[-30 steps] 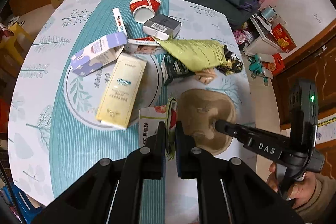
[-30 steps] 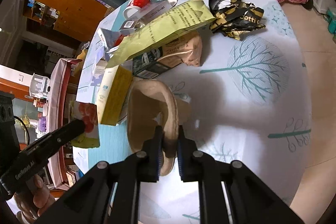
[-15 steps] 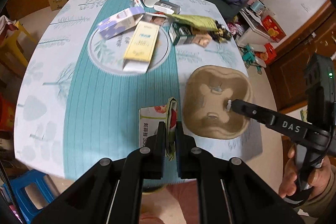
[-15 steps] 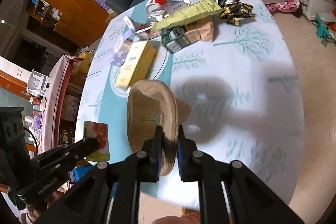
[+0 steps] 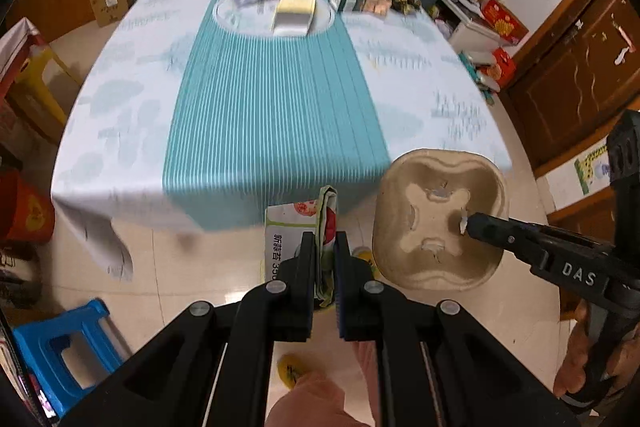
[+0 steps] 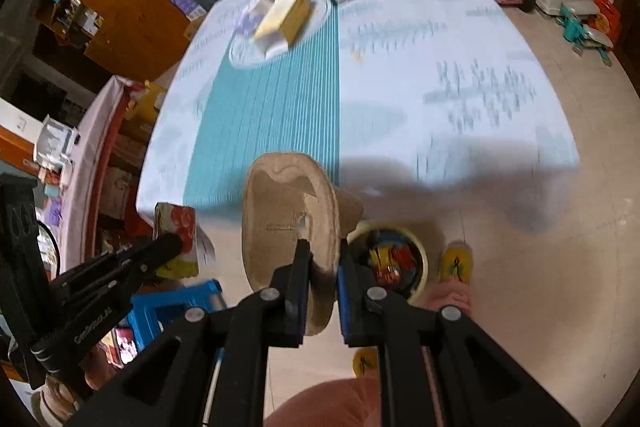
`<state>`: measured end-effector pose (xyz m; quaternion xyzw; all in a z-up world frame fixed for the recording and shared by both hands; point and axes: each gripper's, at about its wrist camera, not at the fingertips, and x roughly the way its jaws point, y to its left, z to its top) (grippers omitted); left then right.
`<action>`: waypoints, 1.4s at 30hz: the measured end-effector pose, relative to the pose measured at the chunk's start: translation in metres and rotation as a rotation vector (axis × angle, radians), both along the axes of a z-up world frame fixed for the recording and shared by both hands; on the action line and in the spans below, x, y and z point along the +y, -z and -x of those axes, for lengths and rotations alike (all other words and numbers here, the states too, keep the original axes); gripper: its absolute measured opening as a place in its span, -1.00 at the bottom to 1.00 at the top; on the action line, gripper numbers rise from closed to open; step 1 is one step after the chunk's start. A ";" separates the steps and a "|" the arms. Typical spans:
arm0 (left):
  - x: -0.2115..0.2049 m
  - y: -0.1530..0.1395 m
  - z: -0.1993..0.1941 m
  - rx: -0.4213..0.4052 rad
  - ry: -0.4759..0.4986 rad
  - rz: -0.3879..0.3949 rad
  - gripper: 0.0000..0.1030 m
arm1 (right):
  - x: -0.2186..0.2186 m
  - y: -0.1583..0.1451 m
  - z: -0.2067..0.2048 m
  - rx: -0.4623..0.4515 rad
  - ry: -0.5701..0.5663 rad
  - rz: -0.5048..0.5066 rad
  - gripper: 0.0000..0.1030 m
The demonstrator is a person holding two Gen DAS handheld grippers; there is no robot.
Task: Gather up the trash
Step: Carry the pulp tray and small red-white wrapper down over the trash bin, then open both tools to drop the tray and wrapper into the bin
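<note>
As both claws hang past the tabletop [image 5: 256, 107] edge:
Left claw [image 5: 324, 247]: clamped on a wrapper [image 5: 288, 227].
Right claw [image 6: 322, 259]: clamped on a cup tray [image 6: 280, 211].
Bin [image 6: 420, 255]: on the floor, below the tray.
Other trash [image 5: 296, 7]: far end of tabletop.

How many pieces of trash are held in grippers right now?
2. The left gripper pinches a wrapper; the right gripper clamps a pulp cup tray. Both are off the table edge, above the floor.
</note>
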<state>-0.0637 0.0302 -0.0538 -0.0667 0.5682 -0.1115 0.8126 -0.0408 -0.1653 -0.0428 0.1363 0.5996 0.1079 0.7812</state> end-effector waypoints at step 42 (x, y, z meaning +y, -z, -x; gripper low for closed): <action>-0.040 0.370 -0.007 0.112 -0.173 -0.012 0.42 | 0.015 0.371 0.010 0.132 -0.086 0.188 -0.76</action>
